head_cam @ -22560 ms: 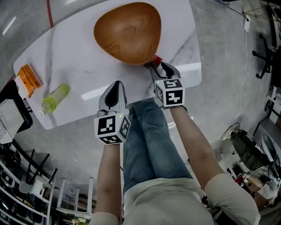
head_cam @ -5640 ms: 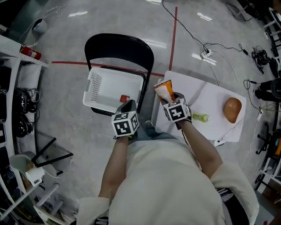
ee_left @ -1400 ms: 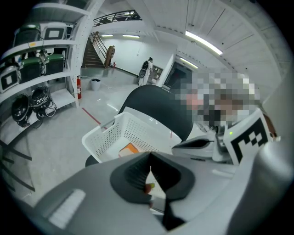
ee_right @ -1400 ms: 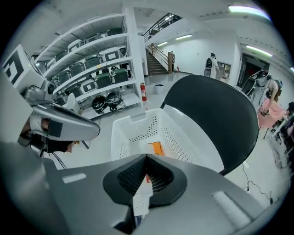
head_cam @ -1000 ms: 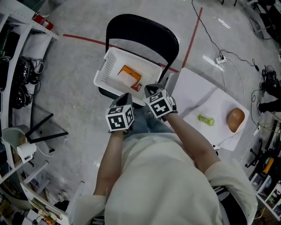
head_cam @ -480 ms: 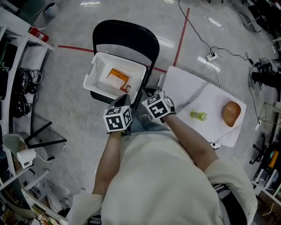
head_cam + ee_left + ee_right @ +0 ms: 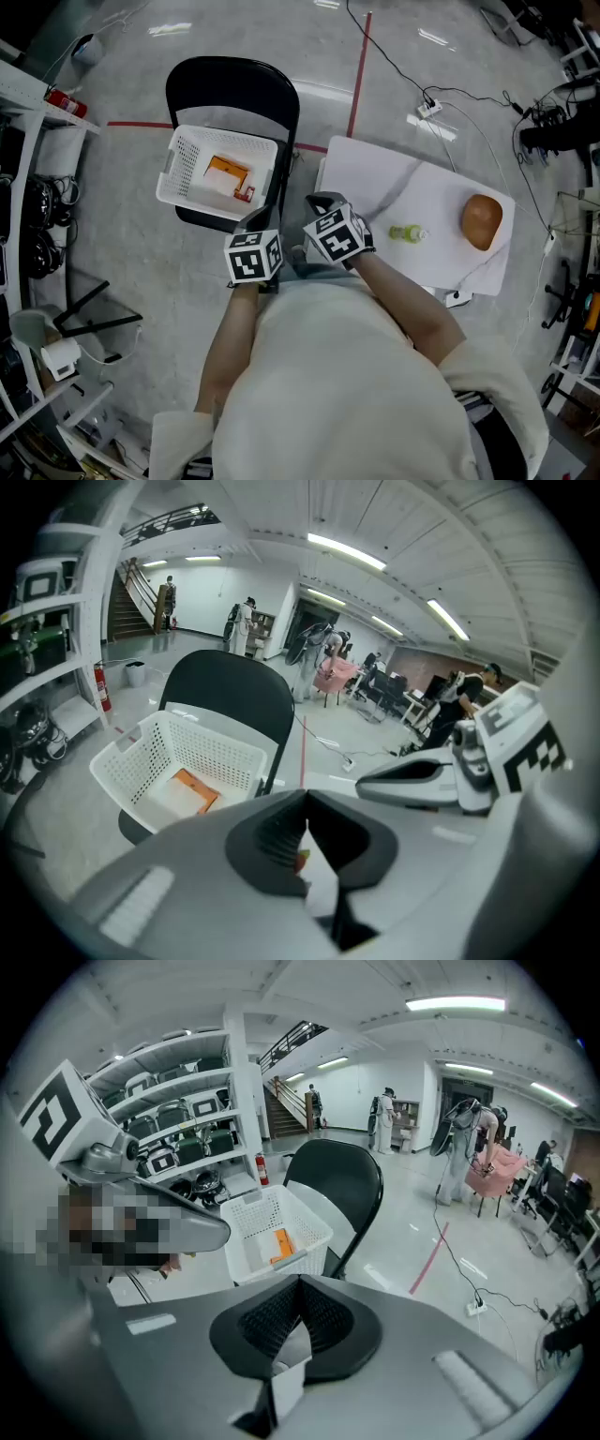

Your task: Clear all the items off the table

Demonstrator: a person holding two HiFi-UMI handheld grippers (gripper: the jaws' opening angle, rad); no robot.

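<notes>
Though white, table (image 7: 375, 178) (grey floor (image 7: 122, 267))

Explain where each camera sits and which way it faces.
Head view: on the person's head, looking steeply down at basket and table; shows torso, arms, left gripper, right gripper.
Left gripper view: on that gripper, facing the basket; shows its shut jaws and the right gripper.
Right gripper view: likewise facing the basket; shows its shut jaws, the left gripper.
Shared: orange packet in the basket.

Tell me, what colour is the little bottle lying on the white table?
Yellow-green; the small plastic bottle shows best in the head view.
</notes>
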